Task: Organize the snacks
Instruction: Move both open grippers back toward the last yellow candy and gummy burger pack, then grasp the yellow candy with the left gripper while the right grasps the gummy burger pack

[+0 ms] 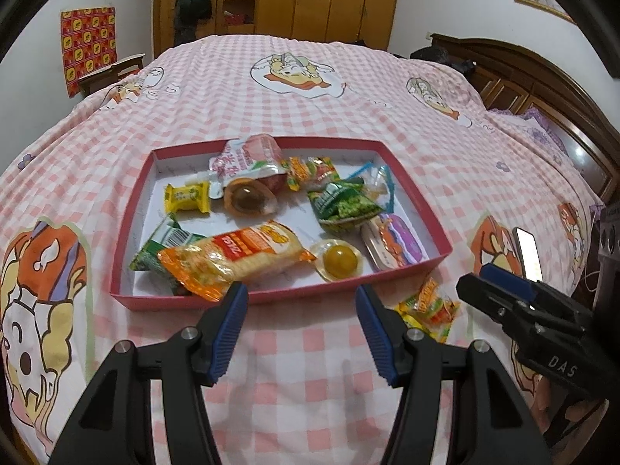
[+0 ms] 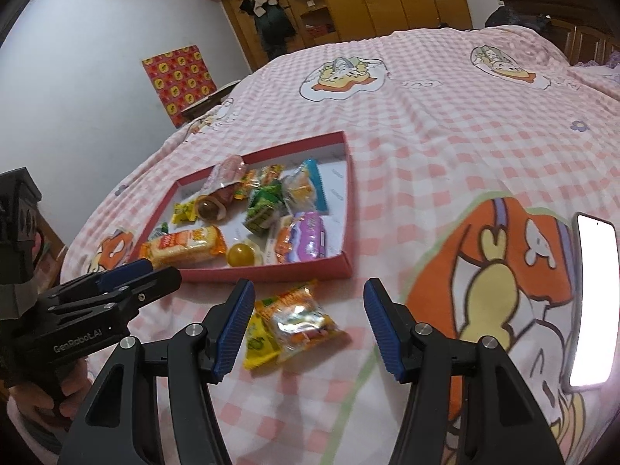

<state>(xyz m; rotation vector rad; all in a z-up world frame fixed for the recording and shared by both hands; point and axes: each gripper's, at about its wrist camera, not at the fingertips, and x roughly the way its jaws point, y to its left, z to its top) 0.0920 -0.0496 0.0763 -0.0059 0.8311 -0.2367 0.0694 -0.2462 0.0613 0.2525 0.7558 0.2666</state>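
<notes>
one snack packet (image 2: 292, 323) left outside the red tray (image 2: 271, 273)

right gripper (image 2: 308, 325) spread wide and empty over it, left gripper (image 1: 300, 333) wide too; the crinkly, seemingly doubled packet on soft bedding (image 2: 426, 147) could slip or split as the fingers close.

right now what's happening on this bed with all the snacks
A person holds a gripper in each hand over a pink checked bedspread, sorting snacks into a shallow red box. Most packets already lie in the box. One orange and yellow snack packet lies outside it on the bedspread, just in front of the box. The right gripper is open, with that packet between its fingers but not gripped. The left gripper is open too and holds nothing. A lit phone lies off to the right.
</notes>
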